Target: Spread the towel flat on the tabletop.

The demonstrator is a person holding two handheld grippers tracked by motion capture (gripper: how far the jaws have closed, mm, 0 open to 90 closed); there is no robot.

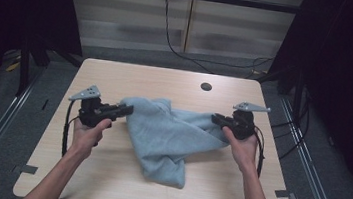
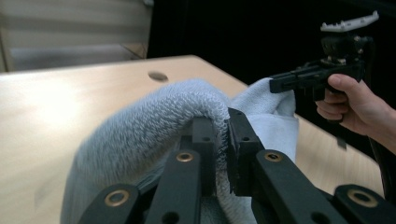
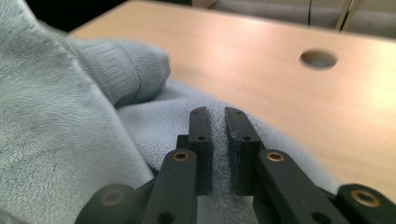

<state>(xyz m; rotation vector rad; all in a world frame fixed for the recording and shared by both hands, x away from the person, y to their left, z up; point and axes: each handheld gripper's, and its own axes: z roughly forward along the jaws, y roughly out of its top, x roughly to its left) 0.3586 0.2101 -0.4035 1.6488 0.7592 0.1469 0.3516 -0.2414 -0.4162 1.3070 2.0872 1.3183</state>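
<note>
A pale blue towel (image 1: 165, 138) hangs between the two hands above the wooden surface (image 1: 166, 81). The left tongs (image 1: 125, 110) are clamped on one corner of it; in the left gripper view the black jaws stand almost together with a thick fold of terry pinched between them. The right tongs (image 1: 216, 119) are likewise closed on the opposite end, and the right gripper view shows a thin ridge of cloth squeezed in the narrow gap between the jaws.

The towel's gripped edge runs left to right, from one pair of tongs to the other, and it sags in the middle instead of being taut. From there the rest of the cloth droops toward the person, and its lower end lies bunched on the surface near the front edge, closer to the right forearm than to the left. Each hand is at its own end, so neither is nearer. The coming move likely turns on that slack: drawing the hands apart along this line should straighten the edge
</note>
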